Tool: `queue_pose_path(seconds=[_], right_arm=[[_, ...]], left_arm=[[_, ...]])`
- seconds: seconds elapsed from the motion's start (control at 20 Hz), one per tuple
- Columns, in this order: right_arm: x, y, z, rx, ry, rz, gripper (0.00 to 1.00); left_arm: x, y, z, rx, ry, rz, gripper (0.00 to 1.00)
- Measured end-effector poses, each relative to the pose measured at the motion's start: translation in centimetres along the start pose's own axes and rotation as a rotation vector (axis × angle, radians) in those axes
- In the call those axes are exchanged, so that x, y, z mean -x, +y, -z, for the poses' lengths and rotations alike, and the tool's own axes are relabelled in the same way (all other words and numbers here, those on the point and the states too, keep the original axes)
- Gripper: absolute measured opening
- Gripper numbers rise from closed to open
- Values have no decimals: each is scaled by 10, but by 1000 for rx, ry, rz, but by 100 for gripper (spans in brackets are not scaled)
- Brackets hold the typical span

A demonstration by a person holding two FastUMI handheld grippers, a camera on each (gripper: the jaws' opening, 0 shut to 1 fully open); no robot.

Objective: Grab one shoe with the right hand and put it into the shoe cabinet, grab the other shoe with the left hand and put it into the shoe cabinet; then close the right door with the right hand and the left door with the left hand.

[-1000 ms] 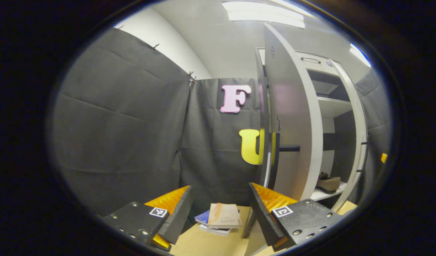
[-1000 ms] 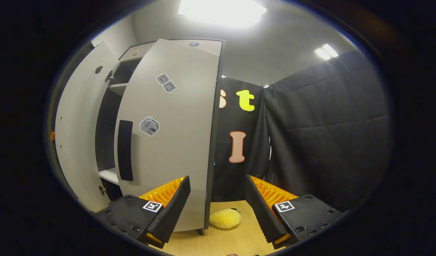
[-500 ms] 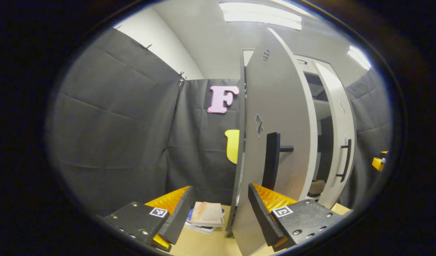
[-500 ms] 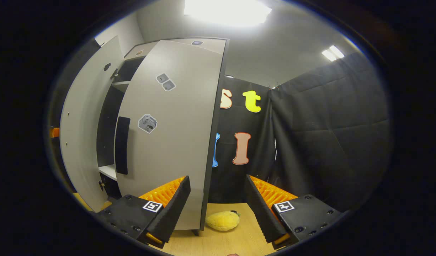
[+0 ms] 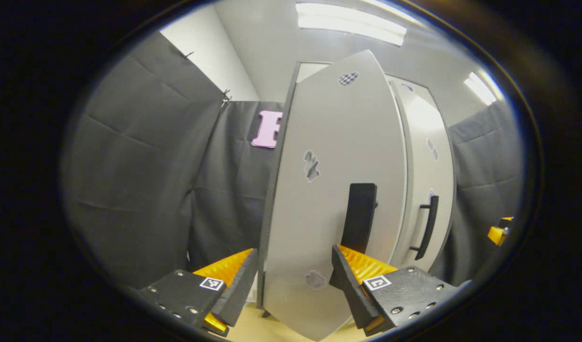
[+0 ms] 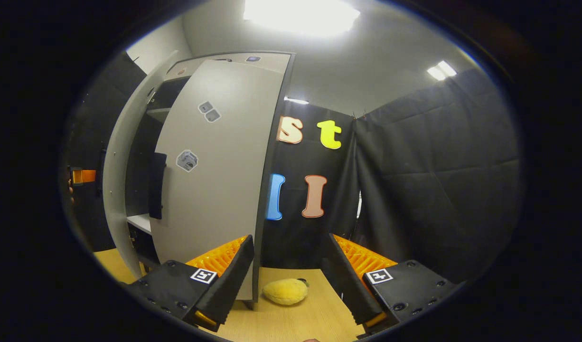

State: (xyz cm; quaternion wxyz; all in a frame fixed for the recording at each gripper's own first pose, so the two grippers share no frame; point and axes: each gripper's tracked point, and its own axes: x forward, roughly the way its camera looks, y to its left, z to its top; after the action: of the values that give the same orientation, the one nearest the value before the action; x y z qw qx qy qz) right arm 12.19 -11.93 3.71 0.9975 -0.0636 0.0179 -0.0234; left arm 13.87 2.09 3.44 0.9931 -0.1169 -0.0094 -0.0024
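In the left gripper view the left gripper (image 5: 293,280) points level at the shoe cabinet, its two fingers spread wide and pinching nothing. The left door (image 5: 333,190) fills the gap between them, standing very close to the fingertips — whether a finger touches the panel cannot be told. A dark vertical handle (image 5: 360,218) sits on the door just above the right-hand finger. Beyond it the right door (image 5: 426,166) shows with its own slim handle (image 5: 427,227), and the seam between the two doors looks nearly shut from here. The shoes are hidden behind the doors.

In the right gripper view the right gripper (image 6: 288,280) is also level with its fingers held apart and empty, aimed past the outer edge of the right door (image 6: 215,175). From this angle a dark slit of the cabinet interior (image 6: 139,175) is visible between the doors, with a pale shelf edge low down — its contents cannot be made out. A yellow plush toy (image 6: 285,290) lies on the wooden floor (image 6: 291,323) between the fingers, beside the door's bottom corner. The other gripper (image 6: 82,176) peeks in at the far left edge, mostly cut off.
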Motion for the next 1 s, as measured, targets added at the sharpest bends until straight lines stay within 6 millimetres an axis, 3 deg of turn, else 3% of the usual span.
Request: queue_pose_path(seconds=[0.1,0.25,0.35,0.4,0.45,0.6,0.75,0.85,1.0], right_arm=[[8,-6,7,-16,9,9,98],[13,-13,13,-43,17,17,98],[15,-15,17,-50,24,15,98],[16,-14,19,-57,26,4,98],[17,-12,21,-64,27,-11,98],[14,-1,25,-71,37,-68,98],[27,4,17,-83,32,-89,98],[39,12,5,-103,5,-92,98],[61,22,-10,-123,-17,-73,98]], left_arm=[[-15,-19,2,-19,5,25,94],[-25,-32,6,-61,-5,28,94],[-25,-34,6,-73,-10,26,94],[-25,-34,7,-75,-11,25,90],[-25,-33,5,-77,-13,23,94],[-21,-30,2,-108,-16,8,94],[-8,-26,-18,-127,-40,7,94],[5,-20,-21,-129,-40,32,95],[44,-9,-13,-145,-2,58,94]])
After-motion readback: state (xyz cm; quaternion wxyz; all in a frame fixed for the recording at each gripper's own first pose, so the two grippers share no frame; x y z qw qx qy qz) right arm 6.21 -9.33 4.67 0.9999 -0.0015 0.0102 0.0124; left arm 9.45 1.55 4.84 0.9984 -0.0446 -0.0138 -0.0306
